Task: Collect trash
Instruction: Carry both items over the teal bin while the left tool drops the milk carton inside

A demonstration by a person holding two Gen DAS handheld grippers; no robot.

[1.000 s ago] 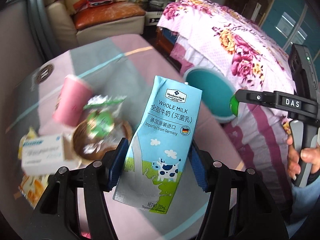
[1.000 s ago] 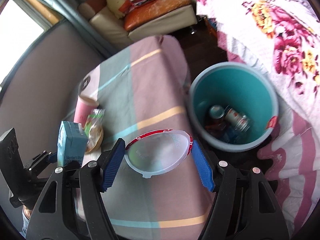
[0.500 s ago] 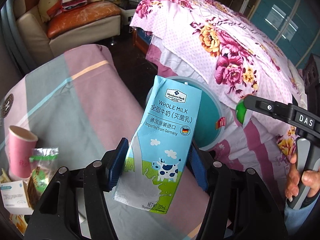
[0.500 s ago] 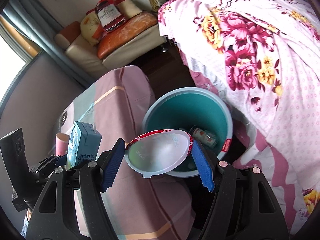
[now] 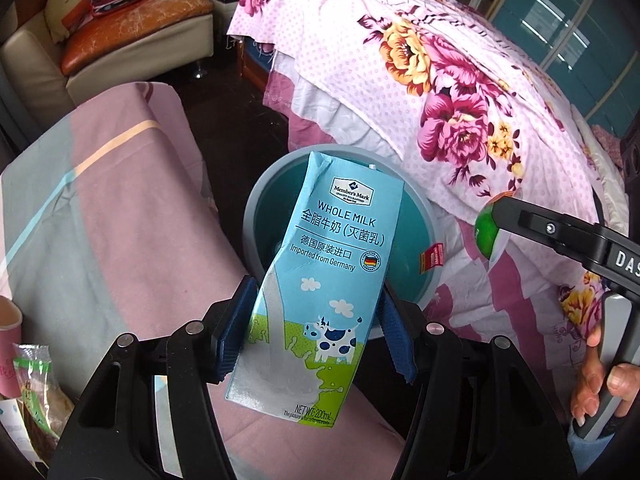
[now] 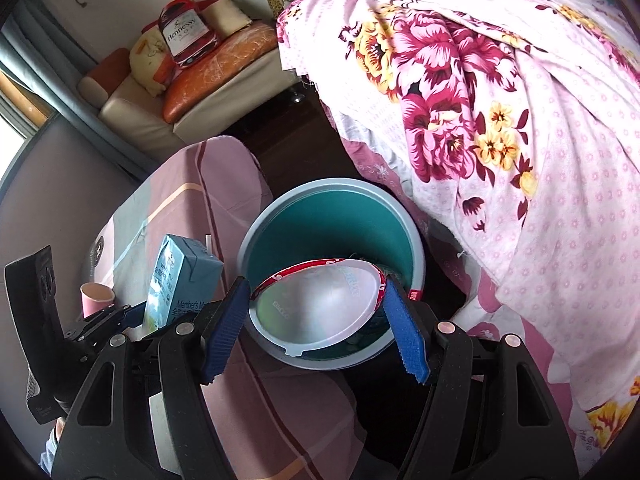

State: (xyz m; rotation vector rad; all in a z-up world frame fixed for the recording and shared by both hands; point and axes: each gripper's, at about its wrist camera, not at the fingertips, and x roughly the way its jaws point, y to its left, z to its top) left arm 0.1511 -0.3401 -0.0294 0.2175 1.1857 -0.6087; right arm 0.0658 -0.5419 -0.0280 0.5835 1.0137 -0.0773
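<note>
A bedroom: a tabletop under pink-and-grey striped cloth, with a round teal plastic bin off its edge. The left gripper's jaws clamp a light-blue milk carton above the bin. The right gripper's jaws hold a clear, red-rimmed plastic lid over it.

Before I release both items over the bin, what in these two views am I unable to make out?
- Bin contents: right wrist view, hidden behind the plastic lid in the right gripper; left wrist view, behind the milk carton in the left gripper.
- Trash left on the table: left wrist view, cut off at the left edge; only part of a pink cup and a wrapper show.
- Bin base and floor: hidden by bedding.
</note>
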